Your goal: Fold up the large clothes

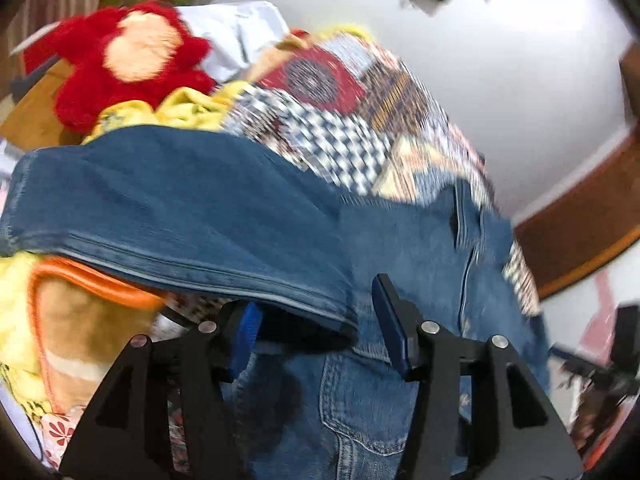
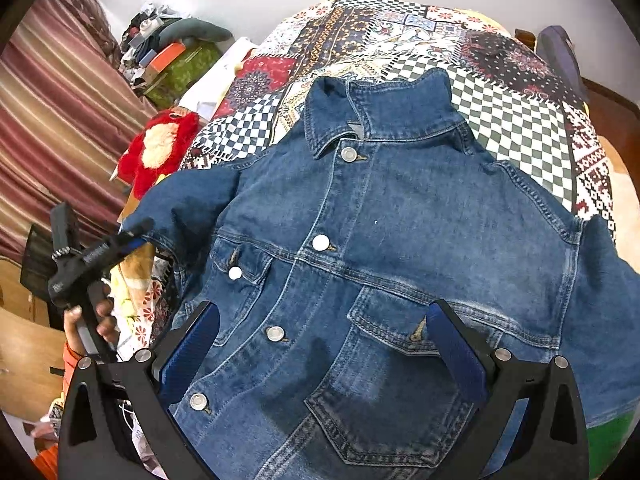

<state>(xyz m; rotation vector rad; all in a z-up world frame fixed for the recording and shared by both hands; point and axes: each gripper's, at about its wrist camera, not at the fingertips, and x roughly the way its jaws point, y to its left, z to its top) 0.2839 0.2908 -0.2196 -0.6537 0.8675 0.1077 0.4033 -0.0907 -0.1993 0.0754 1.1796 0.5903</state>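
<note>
Denim jacket [image 2: 384, 240] on patchwork bedspread [image 2: 516, 108]

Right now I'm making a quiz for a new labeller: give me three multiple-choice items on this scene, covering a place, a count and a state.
1. Where does the denim jacket lie?
A. on the patchwork quilt
B. on a hanger
C. in a basket

2. How many metal buttons show down its front placket?
A. one
B. four
C. seven

3. How does the right gripper stand?
A. shut on the collar
B. open above the jacket
C. shut on a sleeve

Answers:
1 A, quilt shows around the jacket.
2 B, four silver buttons run from collar downward.
3 B, fingers spread apart, nothing pinched.
</note>
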